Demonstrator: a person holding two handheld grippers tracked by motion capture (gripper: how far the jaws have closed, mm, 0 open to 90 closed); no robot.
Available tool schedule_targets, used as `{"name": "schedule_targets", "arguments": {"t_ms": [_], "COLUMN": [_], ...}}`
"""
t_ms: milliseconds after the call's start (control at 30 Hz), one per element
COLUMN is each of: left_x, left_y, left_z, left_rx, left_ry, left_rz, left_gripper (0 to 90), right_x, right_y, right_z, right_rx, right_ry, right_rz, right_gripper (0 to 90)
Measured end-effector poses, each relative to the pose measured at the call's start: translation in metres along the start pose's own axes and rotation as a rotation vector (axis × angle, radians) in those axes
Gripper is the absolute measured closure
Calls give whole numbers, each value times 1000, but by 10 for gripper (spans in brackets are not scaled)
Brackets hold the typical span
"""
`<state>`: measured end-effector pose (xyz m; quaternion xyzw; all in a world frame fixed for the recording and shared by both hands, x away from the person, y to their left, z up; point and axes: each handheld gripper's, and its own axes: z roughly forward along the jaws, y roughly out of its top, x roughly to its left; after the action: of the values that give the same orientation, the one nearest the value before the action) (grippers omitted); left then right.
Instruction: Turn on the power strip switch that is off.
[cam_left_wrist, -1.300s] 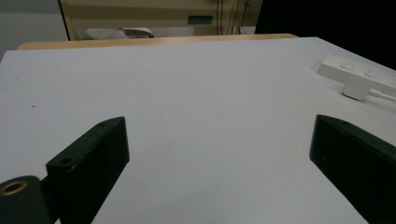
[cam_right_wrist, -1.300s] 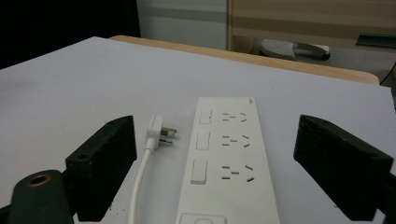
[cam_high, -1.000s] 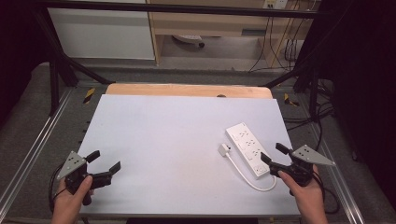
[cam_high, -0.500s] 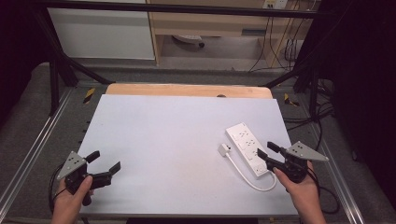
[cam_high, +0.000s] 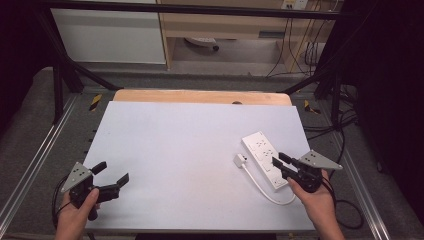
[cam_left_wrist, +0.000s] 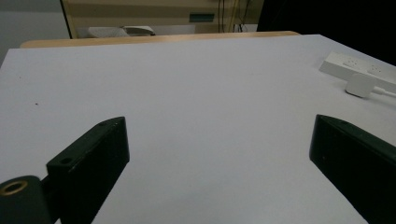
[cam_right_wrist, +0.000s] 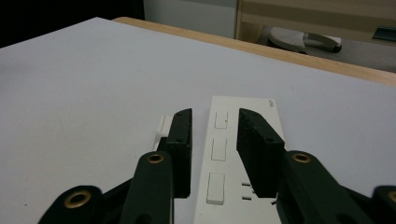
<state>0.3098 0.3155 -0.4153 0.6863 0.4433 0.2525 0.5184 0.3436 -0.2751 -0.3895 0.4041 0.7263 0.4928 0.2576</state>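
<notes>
A lab: black metal frame (cam_high: 60, 75) around a white test table (cam_high: 190, 145), loose cables (cam_high: 300, 50) behind.

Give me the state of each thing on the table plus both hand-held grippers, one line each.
Power strip: flat on the table, sockets up, nothing plugged in.
Plug: lying loose on the table beside the strip, cord looping back to it.
Left hand-held gripper: open wide, empty, over bare table.
Right hand-held gripper: jaws partly open over the strip's near end, gripping nothing.
</notes>
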Motion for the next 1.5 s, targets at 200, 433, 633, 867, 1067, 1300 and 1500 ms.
{"name": "schedule_targets", "arguments": {"t_ms": [200,433,633,867,1067,1300,1500], "left_x": [0,0,0,0,-1,-1,-2], "left_y": [0,0,0,0,0,-1,-1], "left_z": [0,1,1,1,1,1,2], "left_rx": [2,4,5,6,10,13,19], "left_ry": [0,1,0,0,-4,-5,-3], "left_rz": [1,4,6,8,12,14,25], "left_gripper": [48,48,48,48,49,49,49], "right_x": [0,-1,-2,-2,-3,-4,-3], "right_y": [-1,-2,-4,-7,-10,-12,-14], "right_z": [4,9,13,18,21,23,25], "right_rx": [14,29,42,58,89,109,123], "right_ry": [-23,-23,-21,-24,-21,-21,-19], "right_rz": [-12,-7,-22,-23,-3,1,1], "right_gripper": [747,778,810,855,881,898,900]}}
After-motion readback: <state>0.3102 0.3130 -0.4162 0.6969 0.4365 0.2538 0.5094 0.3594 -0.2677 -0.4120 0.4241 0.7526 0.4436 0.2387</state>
